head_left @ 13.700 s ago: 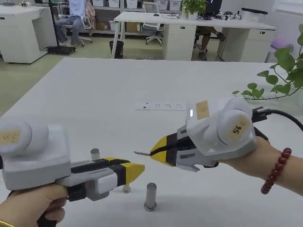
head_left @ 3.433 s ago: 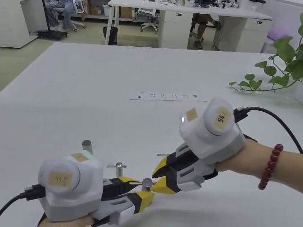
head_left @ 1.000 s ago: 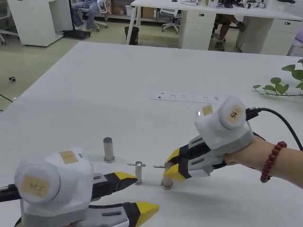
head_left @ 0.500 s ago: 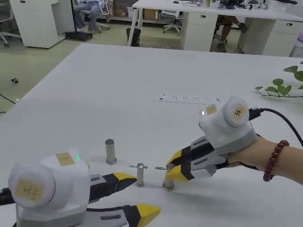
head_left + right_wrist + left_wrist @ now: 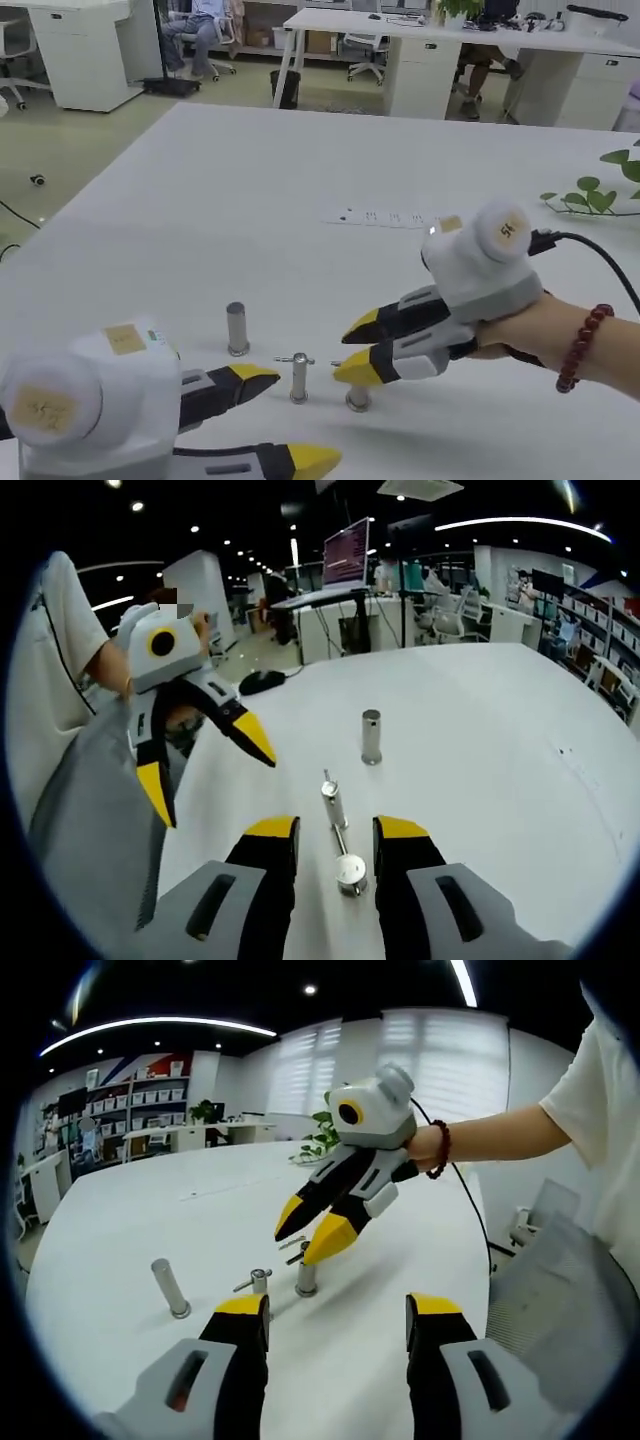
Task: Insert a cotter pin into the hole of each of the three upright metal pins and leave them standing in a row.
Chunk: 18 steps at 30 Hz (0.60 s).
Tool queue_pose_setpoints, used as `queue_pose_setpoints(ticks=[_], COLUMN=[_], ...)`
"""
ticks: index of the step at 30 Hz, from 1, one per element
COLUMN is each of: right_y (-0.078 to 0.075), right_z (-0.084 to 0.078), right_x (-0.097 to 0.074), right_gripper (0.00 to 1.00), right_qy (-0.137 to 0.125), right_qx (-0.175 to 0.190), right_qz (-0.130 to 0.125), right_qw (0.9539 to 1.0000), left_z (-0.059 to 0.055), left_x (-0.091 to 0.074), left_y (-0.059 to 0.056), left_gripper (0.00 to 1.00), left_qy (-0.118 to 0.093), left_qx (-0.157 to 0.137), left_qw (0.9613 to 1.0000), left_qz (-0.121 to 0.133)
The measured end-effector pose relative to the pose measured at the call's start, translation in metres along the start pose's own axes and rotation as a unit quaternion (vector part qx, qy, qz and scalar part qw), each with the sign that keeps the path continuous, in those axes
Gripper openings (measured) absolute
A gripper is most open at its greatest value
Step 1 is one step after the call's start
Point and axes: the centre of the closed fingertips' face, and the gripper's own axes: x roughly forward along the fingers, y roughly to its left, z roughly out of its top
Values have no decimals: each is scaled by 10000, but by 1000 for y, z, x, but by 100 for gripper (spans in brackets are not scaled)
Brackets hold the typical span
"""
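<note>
Three upright metal pins stand in a row on the white table (image 5: 200,200). The left pin (image 5: 237,328) is bare. A cotter pin crosses the head of the middle pin (image 5: 299,376). The right pin (image 5: 358,397) has a cotter pin (image 5: 339,363) sticking out toward the middle one. My right gripper (image 5: 347,352) hovers open just above and left of the right pin, with nothing between its fingers. From that gripper's own view, the nearest pin (image 5: 350,868) sits between the jaws. My left gripper (image 5: 300,415) is open, low at the front left, short of the row (image 5: 260,1282).
A white power strip (image 5: 385,216) lies flat farther back on the table. A green plant (image 5: 590,195) reaches in at the right edge. A black cable (image 5: 590,260) trails from the right gripper. Desks, chairs and seated people fill the room behind.
My right gripper has opened and let go of the cotter pin, which stays in the right pin. The gripper lifted slightly. The head camera shifted a little.
</note>
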Motion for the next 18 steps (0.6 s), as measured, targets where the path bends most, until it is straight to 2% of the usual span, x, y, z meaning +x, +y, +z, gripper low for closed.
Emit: queue_pose_setpoints(ticks=[7,14,18], right_y=[-10,-17,-25], right_z=[24,39,41], right_x=[15,38,53], right_gripper=[32,31,31], right_qy=[-317,-345,-275], right_qx=[127,109,96], right_qz=[-309,-542,-706], right_qw=[9989,9979,9971], left_z=[-1,1,0], left_x=[-18,-29,-33], left_y=[5,10,12], left_gripper=[64,72,76], left_qy=[5,-11,9], left_qx=[-67,-155,-193], left_qw=[9998,9995,9992], left_qz=[168,281,363])
